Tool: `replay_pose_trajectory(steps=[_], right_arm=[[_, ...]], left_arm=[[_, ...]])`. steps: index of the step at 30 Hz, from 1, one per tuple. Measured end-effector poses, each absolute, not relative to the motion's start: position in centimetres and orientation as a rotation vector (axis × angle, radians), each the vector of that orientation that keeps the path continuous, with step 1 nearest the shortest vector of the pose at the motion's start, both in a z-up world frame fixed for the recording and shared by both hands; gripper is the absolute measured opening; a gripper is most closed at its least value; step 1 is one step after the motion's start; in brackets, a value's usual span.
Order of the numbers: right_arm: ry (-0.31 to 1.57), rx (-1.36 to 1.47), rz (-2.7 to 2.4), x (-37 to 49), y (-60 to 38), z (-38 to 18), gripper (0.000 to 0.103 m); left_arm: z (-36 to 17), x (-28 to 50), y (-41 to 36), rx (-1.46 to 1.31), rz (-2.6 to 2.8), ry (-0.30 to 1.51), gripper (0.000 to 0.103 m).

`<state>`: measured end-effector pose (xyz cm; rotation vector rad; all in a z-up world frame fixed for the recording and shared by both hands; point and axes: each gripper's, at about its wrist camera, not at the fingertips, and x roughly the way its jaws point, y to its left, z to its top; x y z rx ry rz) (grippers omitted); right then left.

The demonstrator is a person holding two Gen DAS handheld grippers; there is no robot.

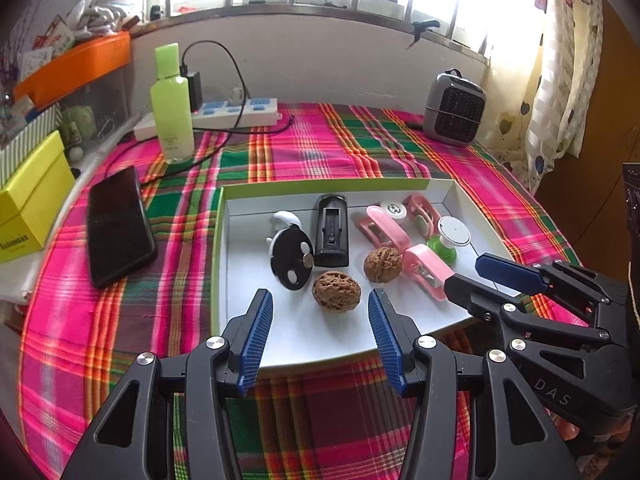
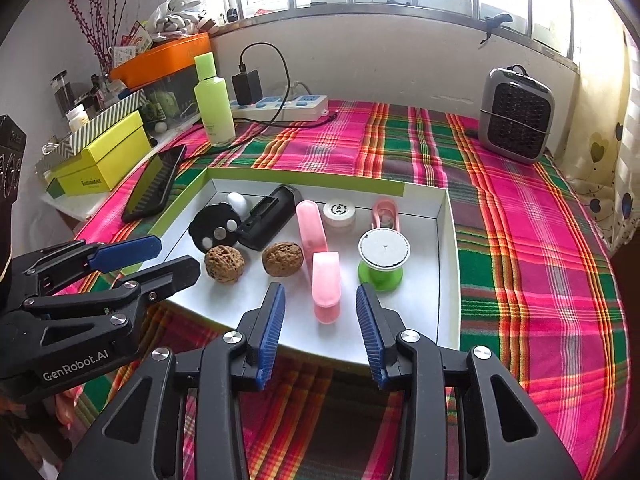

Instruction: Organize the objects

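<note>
Hovering at the tray (image 1: 224, 240) near edge, both grippers (image 1: 320, 308) (image 2: 320, 304) spread, empty

two walnuts (image 1: 337, 291), pink clips (image 1: 382, 231), white tray (image 1: 320, 340)

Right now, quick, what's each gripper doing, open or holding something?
Left gripper: open, empty, a walnut just beyond its tips.
Right gripper: open, holding nothing, a pink clip just ahead.

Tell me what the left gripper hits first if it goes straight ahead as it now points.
Most likely the nearer walnut: it lies in the white tray straight ahead of the open left gripper, centred between its pads. Depth is hard to judge, so the tray floor may come first.
</note>
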<state>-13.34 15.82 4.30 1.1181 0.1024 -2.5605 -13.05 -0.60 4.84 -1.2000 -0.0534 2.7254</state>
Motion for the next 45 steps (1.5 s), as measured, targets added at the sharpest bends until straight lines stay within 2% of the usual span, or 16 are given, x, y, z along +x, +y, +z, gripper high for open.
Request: replay_pose_trajectory(steps=[3, 6, 11, 26, 27, 29, 30, 45], right_arm=[[0.111, 1.104, -2.573, -12.8, 15.8, 4.6, 0.039], [0.102, 1.095, -2.581, -12.1, 15.9, 4.8, 0.039], [0.096, 1.084, -2.603, -11.2, 16.2, 5.1, 0.042], [0.071, 1.119, -2.612, -8.6, 16.9, 4.1, 0.044], [0.07, 1.127, -2.611, -8.5, 16.9, 4.0, 0.044], [0.066, 1.136, -2.614, -8.3, 17.1, 3.7, 0.054], [0.065, 1.141, -2.618, -8.2, 17.2, 3.6, 0.055], [0.136, 1.294, -2.653, -8.1, 17.9, 0.8, 0.056]], left_arm=[[5.1, -12.4, -0.6, -1.197, 2.734, -0.054, 0.049], [5.4, -11.5, -0.4, -1.162, 2.798, 0.022, 0.049], [5.6, -10.5, -0.7, -1.164, 2.81, 0.011, 0.049], [5.1, -7.7, -0.6, -1.176, 2.828, -0.004, 0.049], [5.0, -7.5, -0.6, -1.182, 2.829, -0.003, 0.049], [4.7, -7.2, -0.6, -1.192, 2.828, 0.002, 0.049], [4.5, -7.1, -0.7, -1.201, 2.828, 0.002, 0.049], [1.5, -6.4, -1.0, -1.327, 2.811, 0.004, 0.049]])
